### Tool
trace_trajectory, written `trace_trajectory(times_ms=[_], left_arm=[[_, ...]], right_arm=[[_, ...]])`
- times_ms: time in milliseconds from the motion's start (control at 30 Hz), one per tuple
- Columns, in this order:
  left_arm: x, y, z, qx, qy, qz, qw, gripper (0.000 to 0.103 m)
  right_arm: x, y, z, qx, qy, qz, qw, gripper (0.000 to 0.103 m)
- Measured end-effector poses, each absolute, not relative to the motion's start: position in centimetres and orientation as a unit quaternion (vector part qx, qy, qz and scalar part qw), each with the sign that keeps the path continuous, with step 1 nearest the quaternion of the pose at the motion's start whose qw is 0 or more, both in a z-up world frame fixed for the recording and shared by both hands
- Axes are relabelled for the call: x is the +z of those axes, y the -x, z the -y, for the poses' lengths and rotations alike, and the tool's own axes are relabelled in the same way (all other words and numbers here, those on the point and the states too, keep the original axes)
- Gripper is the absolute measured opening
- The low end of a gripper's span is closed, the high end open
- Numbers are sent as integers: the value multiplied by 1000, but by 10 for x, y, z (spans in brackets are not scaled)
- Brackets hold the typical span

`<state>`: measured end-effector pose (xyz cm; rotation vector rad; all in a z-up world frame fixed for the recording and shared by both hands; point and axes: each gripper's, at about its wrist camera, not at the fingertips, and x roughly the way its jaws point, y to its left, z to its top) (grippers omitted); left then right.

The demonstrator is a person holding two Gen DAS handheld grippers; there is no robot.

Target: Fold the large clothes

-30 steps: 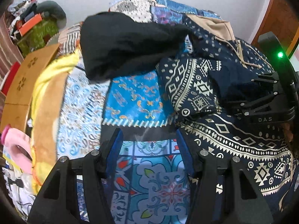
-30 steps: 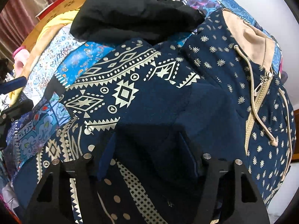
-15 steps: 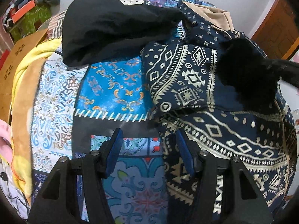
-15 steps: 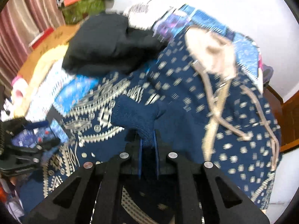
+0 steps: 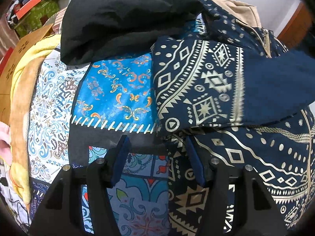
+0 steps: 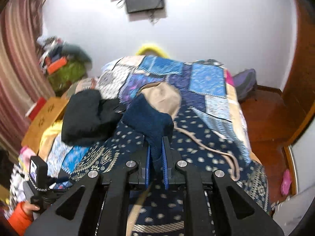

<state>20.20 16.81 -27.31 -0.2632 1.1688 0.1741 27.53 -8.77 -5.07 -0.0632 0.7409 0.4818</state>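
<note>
right hand-held gripper (image 6: 156, 155) pinches navy cuff (image 6: 149, 123) (probably hoodie's); left hand-held gripper (image 5: 157, 157) spread.

Both views are evenly and softly lit; no single light source is seen. The left wrist view is sharp, and a faint shadow is cast on the bedspread (image 5: 110, 90) just ahead of the left gripper (image 5: 155, 153). The right wrist view is smeared by motion blur beyond the right gripper (image 6: 156, 153). Strong barrel distortion and dark corners are present at all edges.
</note>
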Motion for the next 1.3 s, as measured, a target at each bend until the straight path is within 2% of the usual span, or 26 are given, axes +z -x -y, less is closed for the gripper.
trace_trajectory(times_ms=[400, 600, 733, 867, 1033, 1233, 1300], left_arm=[[-288, -206, -176, 109, 125, -561, 811, 58], [-294, -203, -173, 114, 119, -561, 811, 58], [-288, -201, -167, 115, 110, -562, 812, 58], [-269, -195, -156, 98, 92, -551, 824, 58], [-237, -188, -139, 86, 52, -526, 844, 58], [-191, -187, -118, 63, 33, -478, 875, 58], [-175, -189, -109, 54, 26, -459, 887, 58]], right_arm=[[-117, -283, 170, 153, -41, -451, 878, 9], [-147, -279, 184, 124, -41, -495, 859, 10], [-157, -275, 195, 102, -39, -509, 854, 16], [-159, -272, 212, 83, -50, -513, 853, 29], [-148, -268, 229, 73, -68, -505, 858, 31], [-110, -256, 253, 52, -73, -452, 887, 31], [-97, -253, 264, 47, -85, -435, 895, 38]])
